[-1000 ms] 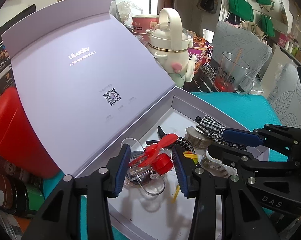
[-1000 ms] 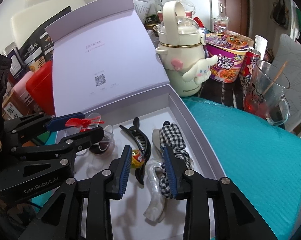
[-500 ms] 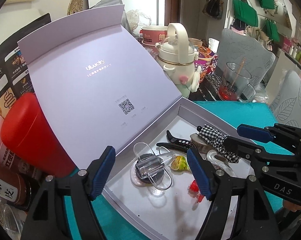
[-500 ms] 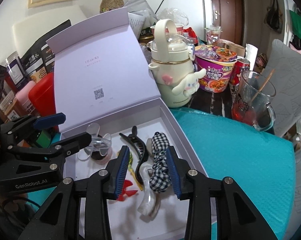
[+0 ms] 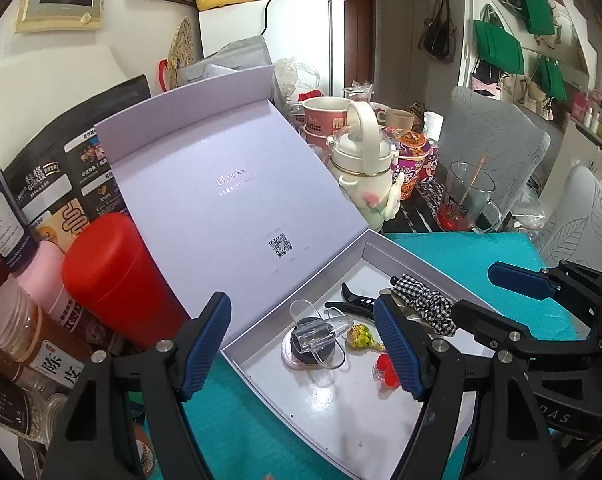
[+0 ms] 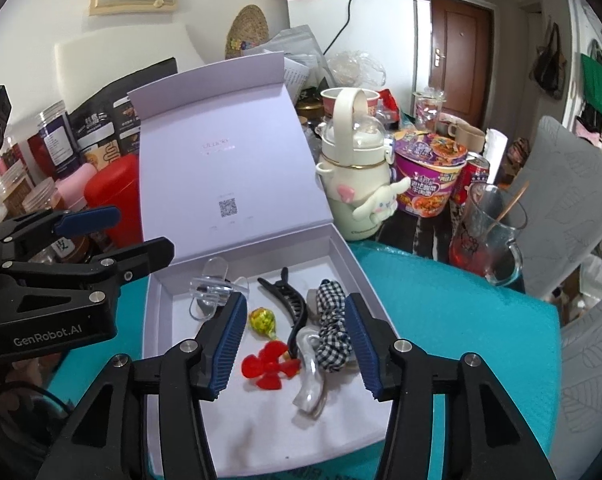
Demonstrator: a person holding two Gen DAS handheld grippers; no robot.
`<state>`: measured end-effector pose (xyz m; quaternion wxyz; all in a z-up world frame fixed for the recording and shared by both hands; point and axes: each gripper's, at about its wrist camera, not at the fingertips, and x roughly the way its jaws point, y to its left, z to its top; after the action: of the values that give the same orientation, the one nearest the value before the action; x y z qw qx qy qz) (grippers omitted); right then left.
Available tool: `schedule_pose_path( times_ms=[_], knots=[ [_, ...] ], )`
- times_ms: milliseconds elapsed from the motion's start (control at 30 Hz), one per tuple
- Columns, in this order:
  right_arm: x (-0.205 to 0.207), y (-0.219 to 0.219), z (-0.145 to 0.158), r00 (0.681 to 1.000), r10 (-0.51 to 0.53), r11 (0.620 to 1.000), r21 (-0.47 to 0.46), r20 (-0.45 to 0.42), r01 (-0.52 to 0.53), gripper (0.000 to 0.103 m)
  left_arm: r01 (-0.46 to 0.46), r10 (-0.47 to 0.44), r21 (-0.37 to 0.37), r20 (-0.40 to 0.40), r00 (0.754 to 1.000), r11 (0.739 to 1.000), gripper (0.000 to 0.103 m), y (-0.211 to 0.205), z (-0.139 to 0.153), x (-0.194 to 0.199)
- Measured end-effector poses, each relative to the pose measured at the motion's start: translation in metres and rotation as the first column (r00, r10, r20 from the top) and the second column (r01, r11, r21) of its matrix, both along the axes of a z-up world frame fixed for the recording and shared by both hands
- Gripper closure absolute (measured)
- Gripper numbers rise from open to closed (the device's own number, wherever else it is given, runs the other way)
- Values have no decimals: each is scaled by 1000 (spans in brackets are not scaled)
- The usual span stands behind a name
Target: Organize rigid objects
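The left tongs now stand spread wide and empty, lifted back from the white box; a second ago they were pinched on the red propeller low over the box floor. That piece now lies loose on the white floor of the box, in the lower middle of the right wrist frame, just beside the translucent hair claw and below the yellow-green wrapped sweet. The right tongs are also spread and hold nothing, hovering above the box with the checked scrunchie and the black hair clip showing between their fingers. The clear plastic clip rests on a dark round piece towards the box's back left corner, left of centre in the left wrist frame. The lid stands raised at the upper left, leaning back towards the red canister. The drop looks finished, so this item counts as stowed. Every small thing in view lies inside the box on the teal surface, so what probably remains is closing the lid or fetching another item out of sight.
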<state>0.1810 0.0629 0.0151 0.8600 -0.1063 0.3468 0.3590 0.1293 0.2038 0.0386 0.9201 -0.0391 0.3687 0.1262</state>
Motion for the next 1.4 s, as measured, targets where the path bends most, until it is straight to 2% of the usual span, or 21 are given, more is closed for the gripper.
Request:
schedule_pose_path(
  times_ms=[133, 200, 300, 633, 867, 1100, 1400],
  knots=[
    [-12, -7, 18, 999, -10, 1000, 21, 32, 9, 38, 2, -2, 3, 40, 999, 1000, 28, -7, 19, -14],
    [-17, -11, 26, 999, -16, 999, 32, 42, 15, 33, 0, 0, 5, 61, 998, 1000, 15, -9, 27, -21],
    [-25, -16, 36, 997, -30, 999, 25, 77, 28, 32, -10, 9, 16, 97, 995, 1000, 5, -13, 40, -33],
    [-62, -35, 71, 985, -50, 998, 56, 166, 41, 22, -27, 19, 45, 163, 986, 999, 3, -26, 71, -77],
    [-97, -47, 85, 974, -46, 996, 79, 221, 30, 14, -50, 37, 67, 181, 983, 997, 3, -34, 78, -111],
    [-128, -60, 82, 969, -57, 995, 98, 241, 35, 13, -74, 61, 62, 188, 980, 995, 3, -40, 73, -144],
    [-164, -75, 57, 967, -113, 992, 85, 229, 96, 13, -92, 82, 53, 170, 982, 994, 3, -48, 46, -177]
  ],
)
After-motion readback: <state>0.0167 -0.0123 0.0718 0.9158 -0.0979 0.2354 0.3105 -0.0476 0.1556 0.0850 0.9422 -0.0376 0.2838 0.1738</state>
